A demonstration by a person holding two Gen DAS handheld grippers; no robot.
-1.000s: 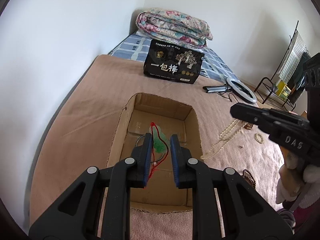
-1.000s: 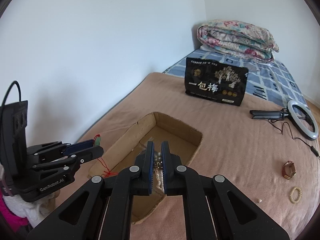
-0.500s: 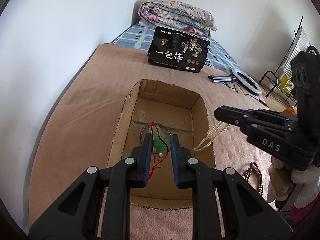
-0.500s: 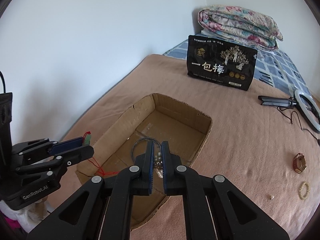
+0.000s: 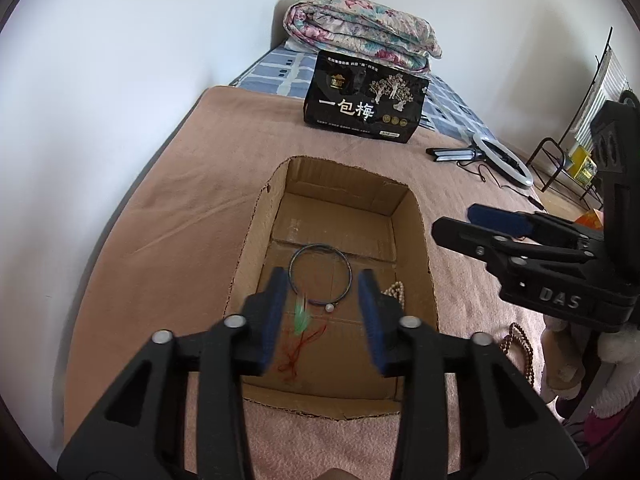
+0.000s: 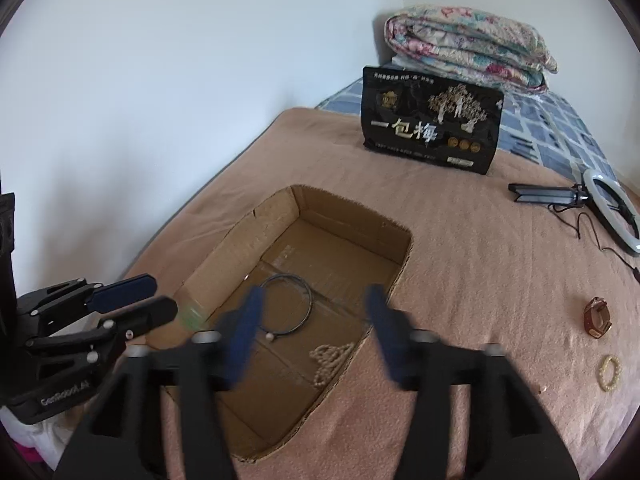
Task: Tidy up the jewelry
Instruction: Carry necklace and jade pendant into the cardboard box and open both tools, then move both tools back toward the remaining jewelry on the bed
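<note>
Left wrist view shows the left gripper (image 5: pixel 324 312) with its jaws spread wide and nothing between them; a green pendant on a red cord (image 5: pixel 302 320) appears blurred in the gap, falling or just landed over the cardboard box (image 5: pixel 256 232). Inside the box, a thin wire hoop with a pearl (image 5: pixel 320 276) lies at about the centre, and a pearl strand (image 5: pixel 396 290) sits toward 3 o'clock against the wall. The right wrist view shows the right gripper (image 6: pixel 312 320), likewise parted and empty, above the same pearl strand (image 6: pixel 330 358).

Judging by this, three pieces are in the box. Left on the blanket (image 6: pixel 460 240) are a brown watch-like piece (image 6: pixel 598 317) and a small bead bracelet (image 6: pixel 609 372) at 3 o'clock in the right view, and a dark bead string (image 5: pixel 518 344) at 4 o'clock in the left view. The task looks roughly half done.
</note>
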